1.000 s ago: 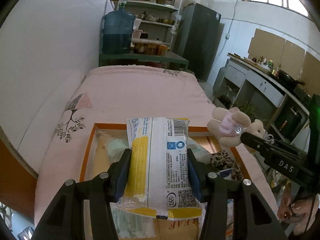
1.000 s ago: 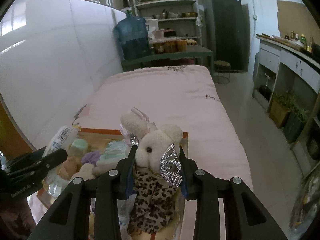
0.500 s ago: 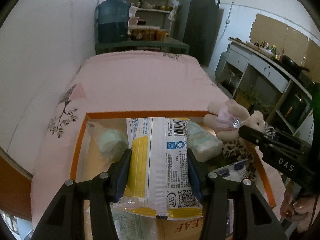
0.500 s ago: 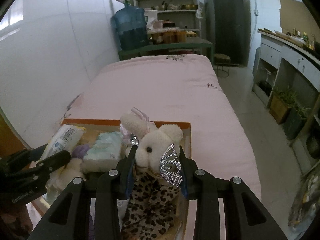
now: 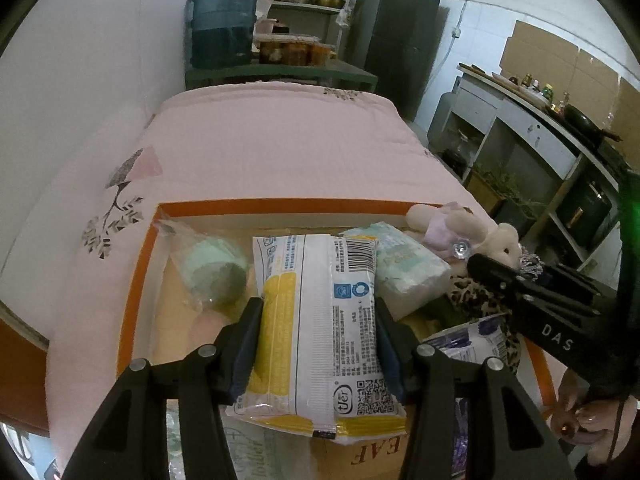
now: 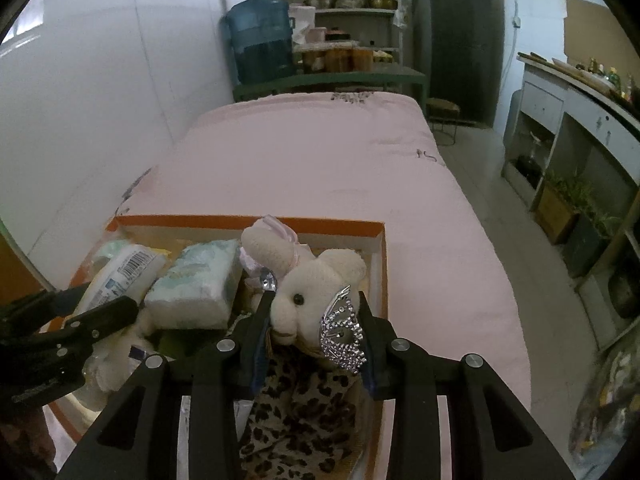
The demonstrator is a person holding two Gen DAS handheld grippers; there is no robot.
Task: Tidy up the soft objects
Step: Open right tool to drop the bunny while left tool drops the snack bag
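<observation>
Both grippers are being lowered closer to the orange-rimmed box [image 5: 144,240] than a second earlier. The snack packet [image 5: 320,320] is being clamped by the left gripper [image 5: 318,334], the plush rabbit [image 6: 316,296] by the right gripper [image 6: 314,336]. Several soft items are already lying inside; these two are judged left to be released.

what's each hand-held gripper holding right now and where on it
Left hand-held gripper clamps the yellow-and-white packet across its two long sides, near the lower half. Right hand-held gripper clamps the plush toy at its head.
</observation>
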